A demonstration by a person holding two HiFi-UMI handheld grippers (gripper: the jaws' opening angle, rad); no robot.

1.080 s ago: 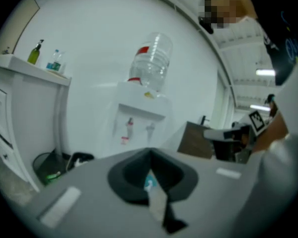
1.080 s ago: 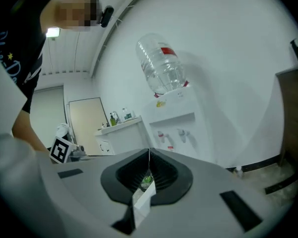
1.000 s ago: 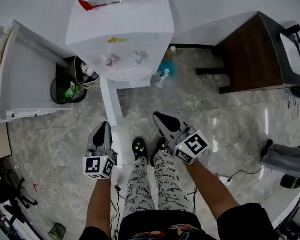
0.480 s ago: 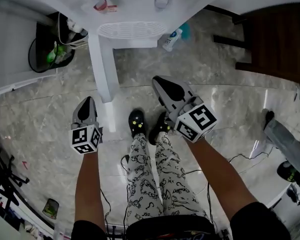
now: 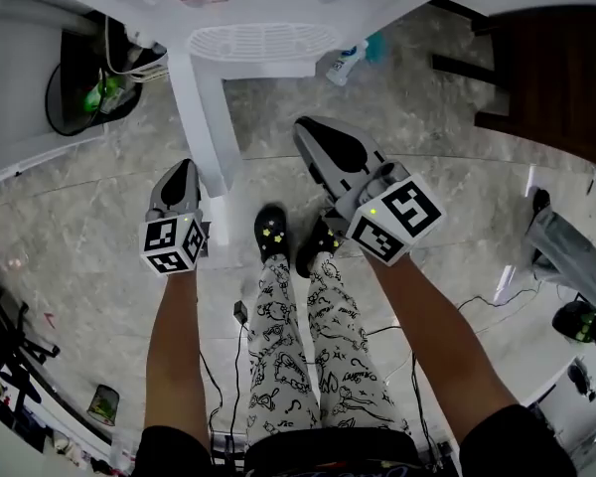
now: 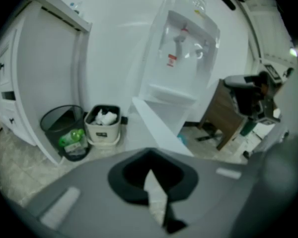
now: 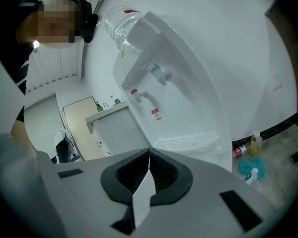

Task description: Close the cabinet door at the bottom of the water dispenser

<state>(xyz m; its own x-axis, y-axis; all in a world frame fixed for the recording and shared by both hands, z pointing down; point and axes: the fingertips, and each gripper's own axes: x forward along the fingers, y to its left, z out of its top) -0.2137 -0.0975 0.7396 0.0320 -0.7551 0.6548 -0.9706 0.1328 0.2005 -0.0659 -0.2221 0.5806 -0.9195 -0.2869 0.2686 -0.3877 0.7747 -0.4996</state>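
Observation:
The white water dispenser point(image 5: 261, 43) stands at the top of the head view. Its bottom cabinet door point(image 5: 201, 127) is swung open and juts edge-on toward me. My left gripper point(image 5: 179, 175) hangs just left of the door's free end, jaws together and empty. In the left gripper view the door point(image 6: 156, 128) slants ahead of the shut left gripper point(image 6: 149, 157), below the dispenser point(image 6: 184, 48). My right gripper point(image 5: 316, 137) is to the right of the door, below the drip tray, also shut and empty. The right gripper point(image 7: 149, 152) faces the dispenser point(image 7: 174, 98) front.
A black mesh bin point(image 5: 84, 92) and a small white bin point(image 6: 104, 123) sit left of the dispenser, beside a white cabinet point(image 5: 20, 68). Bottles point(image 5: 343, 63) lie on the floor to its right. A dark wooden stand point(image 5: 546, 68) is at the far right. Cables cross the marble floor.
The head view has closed in on the dispenser's base. Both grippers have moved forward, the left one now beside the open door's end, the right one nearer the drip tray.

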